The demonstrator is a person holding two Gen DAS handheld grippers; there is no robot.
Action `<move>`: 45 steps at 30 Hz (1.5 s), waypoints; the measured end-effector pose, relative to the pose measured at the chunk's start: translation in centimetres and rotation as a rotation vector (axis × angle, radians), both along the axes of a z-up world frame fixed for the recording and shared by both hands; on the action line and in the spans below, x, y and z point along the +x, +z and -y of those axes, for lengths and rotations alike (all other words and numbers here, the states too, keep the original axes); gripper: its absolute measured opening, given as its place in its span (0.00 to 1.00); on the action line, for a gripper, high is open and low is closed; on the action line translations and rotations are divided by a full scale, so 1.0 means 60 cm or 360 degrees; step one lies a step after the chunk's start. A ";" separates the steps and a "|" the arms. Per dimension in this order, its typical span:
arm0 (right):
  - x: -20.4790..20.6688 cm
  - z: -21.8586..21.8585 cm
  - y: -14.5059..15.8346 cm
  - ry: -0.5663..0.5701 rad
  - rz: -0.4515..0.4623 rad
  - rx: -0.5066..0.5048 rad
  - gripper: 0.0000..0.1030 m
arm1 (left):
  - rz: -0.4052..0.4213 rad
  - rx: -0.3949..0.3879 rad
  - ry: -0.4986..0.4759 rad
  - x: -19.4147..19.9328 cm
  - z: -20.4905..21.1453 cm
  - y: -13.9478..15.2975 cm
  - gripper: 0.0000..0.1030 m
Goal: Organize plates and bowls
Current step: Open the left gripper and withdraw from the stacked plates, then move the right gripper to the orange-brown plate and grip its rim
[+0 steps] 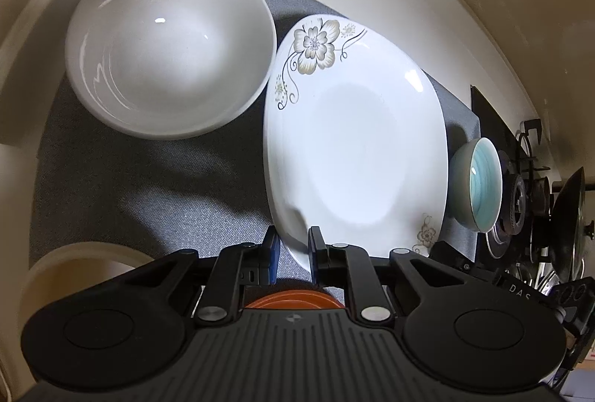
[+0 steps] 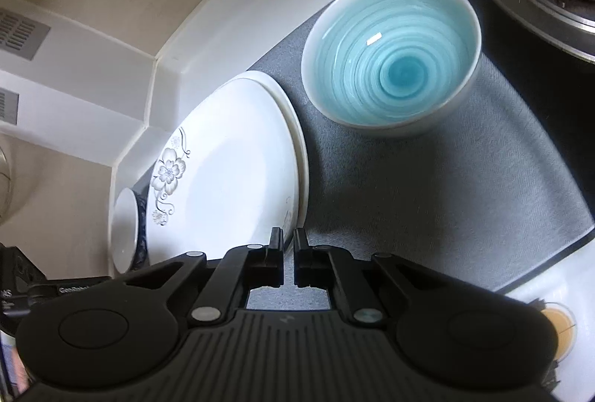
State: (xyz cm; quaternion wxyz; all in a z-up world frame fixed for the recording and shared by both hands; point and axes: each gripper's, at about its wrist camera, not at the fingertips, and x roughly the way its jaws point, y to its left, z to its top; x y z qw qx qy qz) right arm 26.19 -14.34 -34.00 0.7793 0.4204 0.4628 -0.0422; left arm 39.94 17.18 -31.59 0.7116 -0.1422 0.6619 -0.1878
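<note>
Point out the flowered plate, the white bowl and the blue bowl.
flowered plate (image 1: 353, 145): left wrist view, on its flat centre.
white bowl (image 1: 167, 45): left wrist view, on its inner floor.
blue bowl (image 2: 398, 67): right wrist view, on its ringed inside.

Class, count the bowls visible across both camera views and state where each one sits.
2: a white bowl left of the floral plate, and a blue bowl right of it beside the stove. Others may be hidden.

Dim, fisheye-warped edges; glare on white bowl (image 1: 169, 45).
</note>
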 end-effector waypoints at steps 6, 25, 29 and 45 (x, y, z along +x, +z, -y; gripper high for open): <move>-0.014 0.000 0.020 0.0041 0.0027 -0.0023 0.09 | 0.0206 0.0018 0.0014 0.000 -0.021 0.039 0.16; -0.053 -0.136 -0.018 0.0715 -0.0206 -0.0052 0.52 | 0.0151 0.0082 -0.0053 0.018 -0.005 0.003 0.16; -0.054 -0.147 -0.019 0.0755 -0.0206 -0.0210 0.10 | 0.0229 0.0181 -0.0091 -0.016 -0.006 0.027 0.16; -0.090 -0.046 0.013 0.0387 -0.0205 -0.0403 0.40 | 0.0125 0.0286 -0.0401 -0.103 0.066 0.004 0.38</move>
